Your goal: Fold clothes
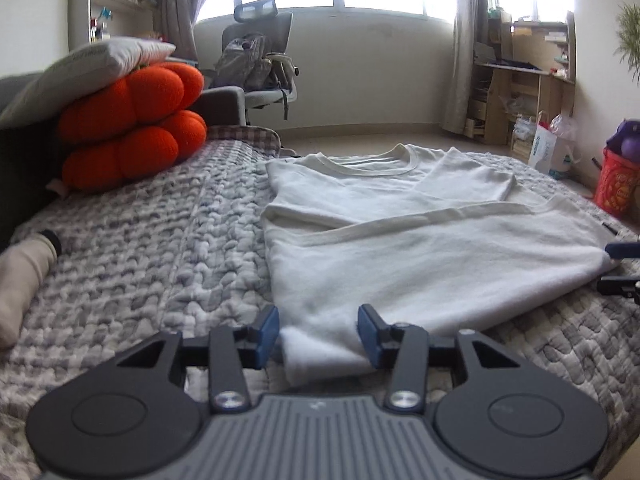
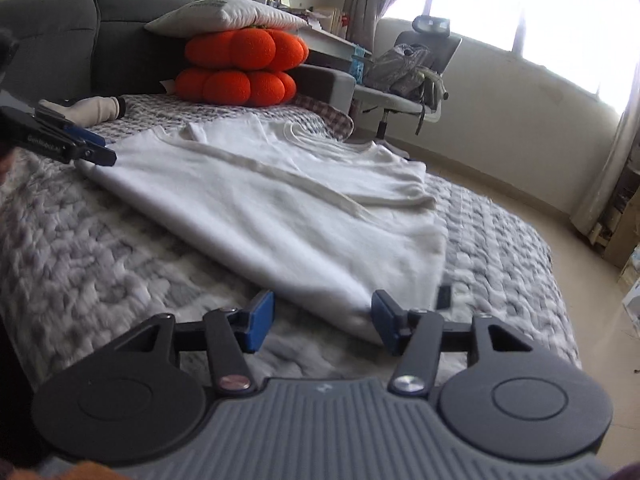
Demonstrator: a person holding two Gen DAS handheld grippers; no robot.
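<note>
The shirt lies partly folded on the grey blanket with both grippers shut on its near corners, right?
Not shut. In each wrist view the left gripper and right gripper are open, a near corner of the shirt between the fingers. The blanket is right.

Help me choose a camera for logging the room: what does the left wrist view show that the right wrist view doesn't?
Only the left wrist view shows the wooden desk shelves, the red basket and a plant. Only the right wrist view shows the dark sofa back. Both show the white T-shirt on the grey blanket, the orange cushions, the office chair, and both open hand-held grippers: left hand-held gripper, right hand-held gripper.
</note>
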